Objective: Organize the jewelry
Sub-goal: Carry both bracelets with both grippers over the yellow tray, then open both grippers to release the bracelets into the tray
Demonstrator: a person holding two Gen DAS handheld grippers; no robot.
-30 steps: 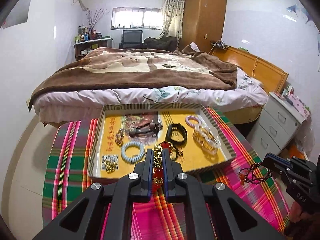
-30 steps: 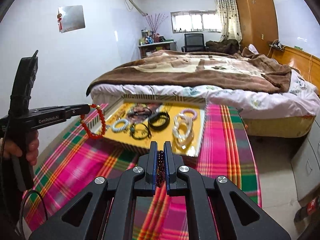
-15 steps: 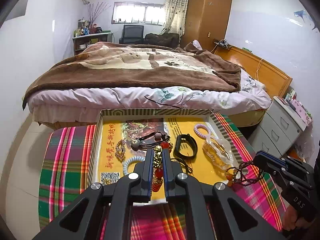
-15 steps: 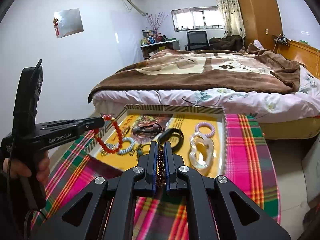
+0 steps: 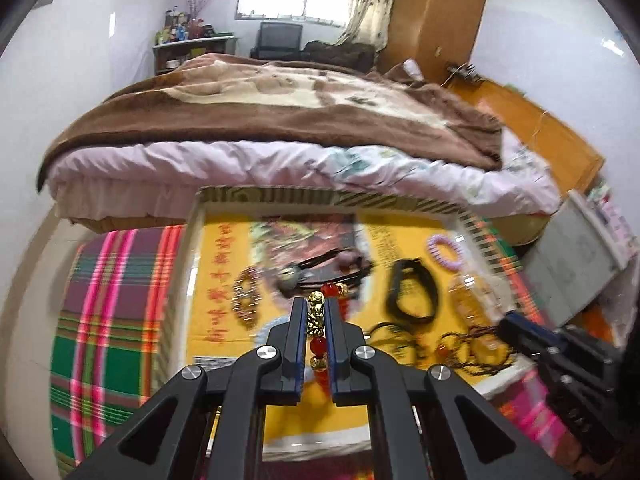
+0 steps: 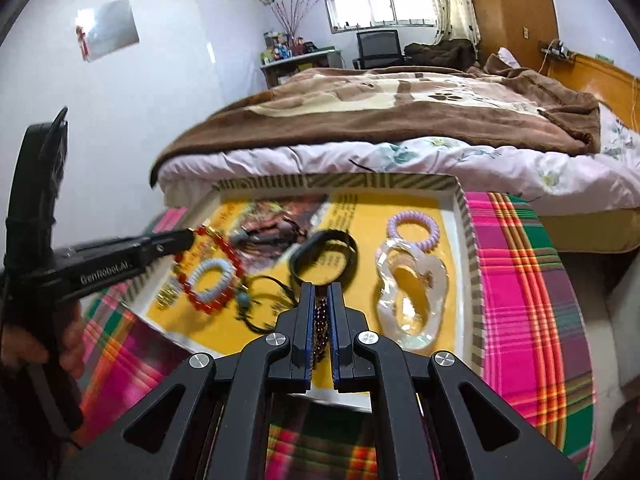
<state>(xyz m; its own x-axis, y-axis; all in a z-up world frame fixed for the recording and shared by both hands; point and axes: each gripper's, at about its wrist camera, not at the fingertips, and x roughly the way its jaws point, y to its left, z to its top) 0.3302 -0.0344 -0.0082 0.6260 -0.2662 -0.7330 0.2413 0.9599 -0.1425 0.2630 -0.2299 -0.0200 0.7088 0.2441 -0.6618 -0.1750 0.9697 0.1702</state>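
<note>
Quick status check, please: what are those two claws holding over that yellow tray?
Left gripper shut on red-gold bracelet. Right gripper shut on dark bead bracelet. Both over tray.

"genrobot.ai" on left claw

Black gripper (silver screws, "GenRobot.AI" lettering).

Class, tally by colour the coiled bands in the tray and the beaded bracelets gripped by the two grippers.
Purple coiled band: 1
Light blue coiled band: 1
Red-and-gold beaded bracelet: 1
Dark red beaded bracelet: 1
Total: 4
</note>
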